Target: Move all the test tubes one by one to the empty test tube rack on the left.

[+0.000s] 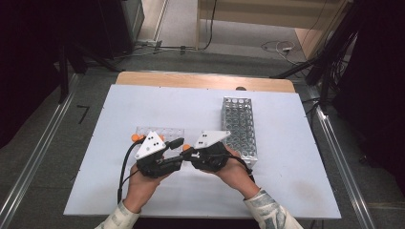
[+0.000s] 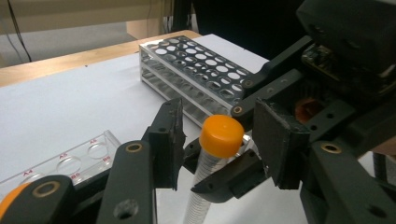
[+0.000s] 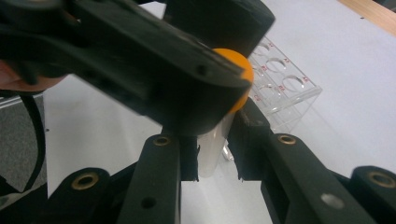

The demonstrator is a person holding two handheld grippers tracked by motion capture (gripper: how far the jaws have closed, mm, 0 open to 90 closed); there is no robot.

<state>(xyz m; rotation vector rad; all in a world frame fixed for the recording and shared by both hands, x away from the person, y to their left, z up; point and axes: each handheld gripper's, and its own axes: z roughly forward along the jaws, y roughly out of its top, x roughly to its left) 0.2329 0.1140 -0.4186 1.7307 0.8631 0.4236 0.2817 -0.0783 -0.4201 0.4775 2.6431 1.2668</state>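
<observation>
Handover risk | right gripper (image 3: 212, 158) fingers clamp tube (image 2: 201, 186) body | left gripper (image 2: 219, 149) fingers wide around orange cap (image 2: 221, 135), seemingly untouching | early release drops tube onto table (image 1: 286, 181)

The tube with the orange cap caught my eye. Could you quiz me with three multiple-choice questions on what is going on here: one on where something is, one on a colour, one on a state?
1. Where does the metal rack stand?
A. on the person's right of the table
B. on the floor
C. on the clear rack

2. What colour is the tube's cap?
A. blue
B. orange
C. white

3. What is the right gripper doing?
A. hanging open over the metal rack
B. lying on the table
C. gripping the tube

Answers: 1 A, the high view shows it right of both hands. 2 B, plainly orange in the left gripper view. 3 C, its jaws press the tube's clear body.
</observation>
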